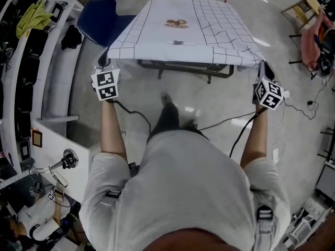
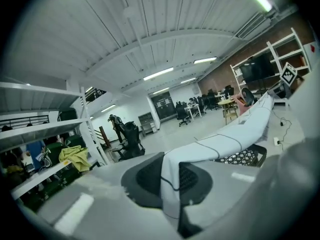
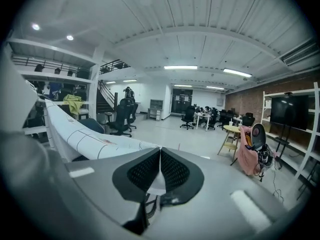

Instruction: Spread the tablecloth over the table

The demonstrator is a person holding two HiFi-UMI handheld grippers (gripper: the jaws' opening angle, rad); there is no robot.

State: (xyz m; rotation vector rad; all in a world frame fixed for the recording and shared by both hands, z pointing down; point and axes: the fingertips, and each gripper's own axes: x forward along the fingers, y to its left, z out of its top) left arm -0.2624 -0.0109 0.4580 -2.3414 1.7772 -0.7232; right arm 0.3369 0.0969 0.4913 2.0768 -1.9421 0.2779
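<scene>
Firmly, left tool [image 1: 104,60] and right tool [image 1: 263,68] clamp the tablecloth [image 1: 178,33], blue chair [image 1: 100,19] beside table [image 1: 183,66].

Head view: looks steeply down from above onto the table [image 1: 183,69] and tablecloth [image 1: 178,30] just ahead, left gripper [image 1: 104,59] at picture left, right gripper [image 1: 263,69] at picture right. Left gripper view: sits low, close behind the jaws, faces along the cloth's near edge toward the other gripper's marker cube [image 2: 288,74]. Right gripper view: equally close, faces out across the room, cloth running off left. Tablecloth common to all three.
</scene>
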